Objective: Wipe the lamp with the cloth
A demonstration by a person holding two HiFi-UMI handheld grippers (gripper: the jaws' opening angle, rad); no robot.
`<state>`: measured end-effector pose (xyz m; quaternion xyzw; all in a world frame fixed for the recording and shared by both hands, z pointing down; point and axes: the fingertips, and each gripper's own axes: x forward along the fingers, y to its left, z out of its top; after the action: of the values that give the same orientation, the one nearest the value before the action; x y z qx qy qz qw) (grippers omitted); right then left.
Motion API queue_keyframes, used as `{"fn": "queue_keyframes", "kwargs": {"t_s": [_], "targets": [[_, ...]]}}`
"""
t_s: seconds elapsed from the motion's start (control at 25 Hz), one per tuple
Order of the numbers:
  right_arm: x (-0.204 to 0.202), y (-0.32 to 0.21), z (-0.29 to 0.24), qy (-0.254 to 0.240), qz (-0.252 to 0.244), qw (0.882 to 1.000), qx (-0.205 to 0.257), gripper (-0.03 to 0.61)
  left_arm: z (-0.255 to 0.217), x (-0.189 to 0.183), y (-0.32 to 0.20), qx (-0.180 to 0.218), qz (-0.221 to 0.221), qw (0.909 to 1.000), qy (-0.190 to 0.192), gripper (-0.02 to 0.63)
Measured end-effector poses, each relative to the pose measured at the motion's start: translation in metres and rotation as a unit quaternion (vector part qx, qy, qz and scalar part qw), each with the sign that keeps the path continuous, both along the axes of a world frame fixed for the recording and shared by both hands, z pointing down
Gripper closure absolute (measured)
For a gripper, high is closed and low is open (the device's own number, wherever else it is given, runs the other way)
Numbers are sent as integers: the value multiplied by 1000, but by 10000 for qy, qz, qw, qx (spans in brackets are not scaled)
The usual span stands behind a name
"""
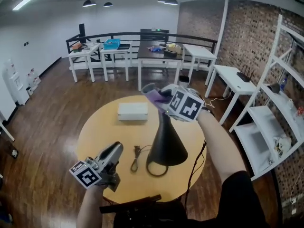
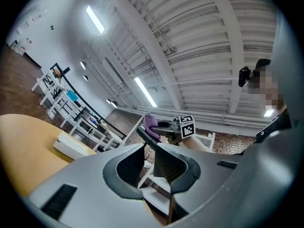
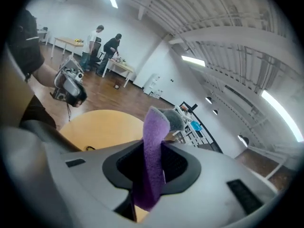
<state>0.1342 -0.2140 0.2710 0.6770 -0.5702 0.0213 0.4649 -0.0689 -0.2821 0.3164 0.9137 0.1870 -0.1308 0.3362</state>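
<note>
The right gripper [image 1: 162,99] is clamped tight on the purple fleece cloth [image 3: 154,141], which hangs at the narrow top of the black cone-shaped lamp [image 1: 166,146]. The lamp stands upright near the middle of the round yellow wooden tabletop [image 1: 99,132]. The wiping step looks to be starting at the neck. The left gripper [image 1: 115,150] hovers near the tabletop's front edge, its jaws narrowly apart on nothing. Next, the cloth likely needs pressing to the cone and drawing downward, perhaps with the base steadied.

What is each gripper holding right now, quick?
Left gripper: jaws slightly apart, holding nothing.
Right gripper: closed on the purple cloth.
</note>
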Motion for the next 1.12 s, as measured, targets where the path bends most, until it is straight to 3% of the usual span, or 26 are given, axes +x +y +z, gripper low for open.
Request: {"fn": "queue_keyframes", "kwargs": {"t_s": [0.28,0.56,0.88,1.12], "targets": [[-64,32,17,-446,309,9985,-48,488,16,12,-8,-171,967,9950,-155,545],[-113,52,22,-338,695,9970,-64,488,24,16,4,-175,1643,9859,-280,545],[-159,80,31,-548,851,9923,720,488,25,20,21,-252,1724,9843,-276,546],[-175,81,40,-137,665,9961,563,488,19,15,27,-247,1481,9884,-239,546]]}}
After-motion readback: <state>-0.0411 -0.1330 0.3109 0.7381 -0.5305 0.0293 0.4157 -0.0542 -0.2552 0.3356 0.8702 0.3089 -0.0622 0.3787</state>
